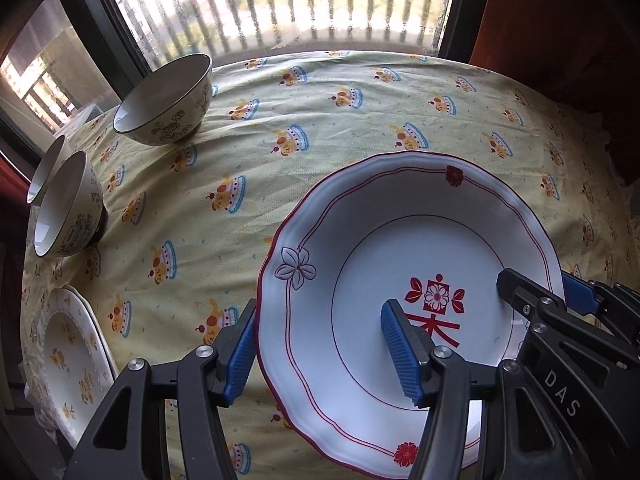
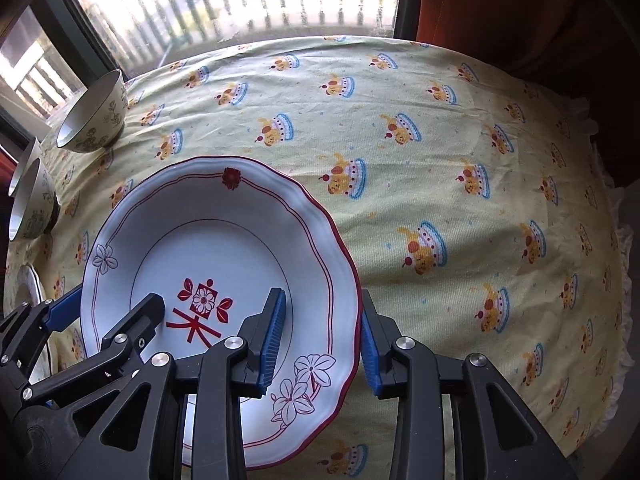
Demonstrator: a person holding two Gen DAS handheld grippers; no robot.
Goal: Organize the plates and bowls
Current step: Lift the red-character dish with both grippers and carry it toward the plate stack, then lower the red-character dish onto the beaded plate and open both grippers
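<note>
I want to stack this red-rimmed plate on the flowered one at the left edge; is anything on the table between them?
Nothing visible. Only tablecloth lies between the red-rimmed plate and the yellow-flowered plate; the bowls stand farther back, toward the window, off that line.

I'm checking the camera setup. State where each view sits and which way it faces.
Left wrist: on the left gripper, looking down and forward at the plate, jaws astride its left rim; right gripper shows at lower right.
Right wrist: on the right gripper, looking down and forward at the plate, jaws astride its right rim; left gripper shows at lower left.
Shared: plate, bowls, cloth, window, both grippers.
</note>
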